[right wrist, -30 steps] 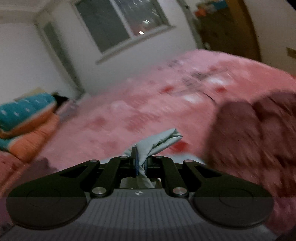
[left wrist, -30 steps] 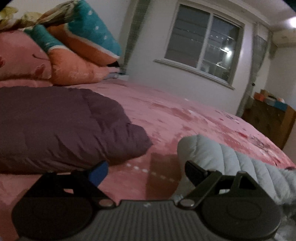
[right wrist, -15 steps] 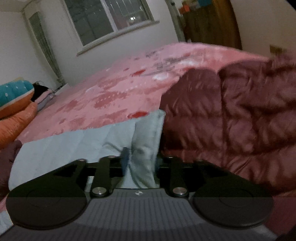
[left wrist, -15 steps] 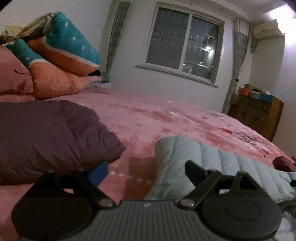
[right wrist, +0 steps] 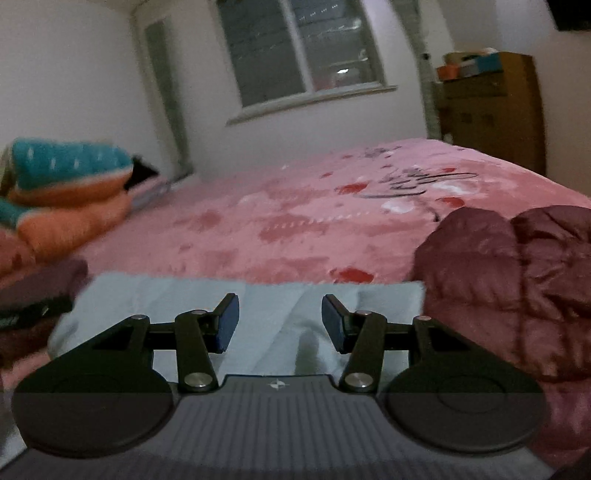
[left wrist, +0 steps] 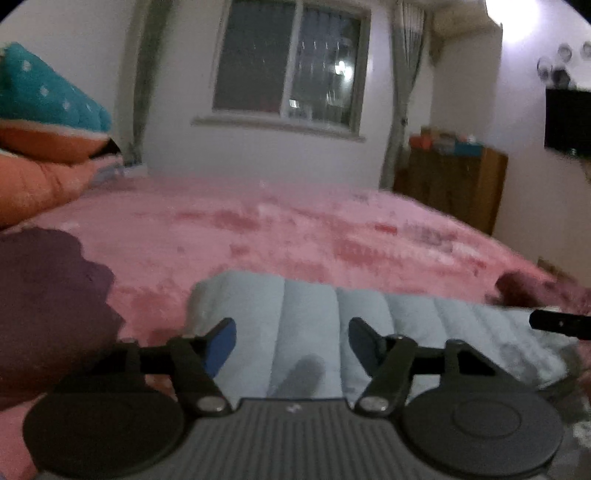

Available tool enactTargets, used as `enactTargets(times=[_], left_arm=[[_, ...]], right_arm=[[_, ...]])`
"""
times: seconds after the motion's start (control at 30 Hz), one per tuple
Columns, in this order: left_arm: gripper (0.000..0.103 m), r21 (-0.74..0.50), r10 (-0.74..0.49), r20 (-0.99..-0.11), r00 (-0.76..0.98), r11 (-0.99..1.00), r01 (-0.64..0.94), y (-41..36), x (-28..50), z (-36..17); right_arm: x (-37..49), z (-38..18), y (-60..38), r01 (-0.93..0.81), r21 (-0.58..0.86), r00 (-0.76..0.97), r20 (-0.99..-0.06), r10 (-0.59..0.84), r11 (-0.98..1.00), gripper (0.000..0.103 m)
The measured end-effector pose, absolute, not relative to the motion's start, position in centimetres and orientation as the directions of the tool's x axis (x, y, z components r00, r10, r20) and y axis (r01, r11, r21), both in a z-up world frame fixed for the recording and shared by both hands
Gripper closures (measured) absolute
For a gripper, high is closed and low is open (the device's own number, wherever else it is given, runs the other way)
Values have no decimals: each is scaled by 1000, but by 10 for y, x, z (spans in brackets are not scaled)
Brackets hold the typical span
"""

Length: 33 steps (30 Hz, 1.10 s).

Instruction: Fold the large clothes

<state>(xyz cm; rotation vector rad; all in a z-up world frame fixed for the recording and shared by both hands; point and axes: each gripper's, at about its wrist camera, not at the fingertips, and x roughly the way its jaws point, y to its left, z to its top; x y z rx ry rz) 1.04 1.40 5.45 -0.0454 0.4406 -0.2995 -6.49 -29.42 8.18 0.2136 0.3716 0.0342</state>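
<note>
My feeds are dim and grainy. A ceiling light (left wrist: 511,14) flares white at the left view's top right corner; the window (left wrist: 291,64) is dark, with small reflections. The bed (left wrist: 295,229) smears with motion blur, and fisheye bending darkens the picture corners.

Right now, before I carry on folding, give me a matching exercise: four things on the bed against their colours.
Things:
1. quilted puffer jacket under the grippers
2. crumpled padded jacket on the right
3. fleece bed cover
4. top folded blanket in the stack

Colours:
A. maroon
B. teal with white flecks
C. pale blue-grey
D. pink with red patches

Pairs: 1-C, 2-A, 3-D, 4-B
</note>
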Motion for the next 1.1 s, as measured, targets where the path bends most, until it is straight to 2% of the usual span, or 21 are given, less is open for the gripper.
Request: enactTargets(times=[0.1,0.2,0.27,0.37,0.77,0.83,0.93,1.1], left_arm=[[48,-82,-263,-482,836,963,256,11,34,35],[49,-60,-217,-510,832,974,218,17,52,22],[49,-47,-189,-517,835,980,193,24,60,15],[48,-47,-176,-527,831,983,179,32,67,6],[46,-29,-166,-524,835,984,177,33,75,-7],[46,-24,-161,-521,838,984,174,34,73,-3],[46,-36,-159,-524,836,986,165,39,59,11],[46,-63,-187,-498,847,982,179,58,11,41]], right_arm=[[-49,69,-288,-11,177,909,-409,84,984,41],[-35,56,-287,-24,156,890,-447,92,987,41],[-25,54,-286,-40,159,885,-453,109,987,40],[-16,53,-274,-46,117,880,-465,95,992,32],[10,38,-270,-57,128,845,-522,116,990,28],[4,41,-268,-66,137,847,-517,128,988,24],[-12,43,-271,-94,178,853,-493,172,980,5],[-38,56,-273,-70,204,868,-470,160,977,1]])
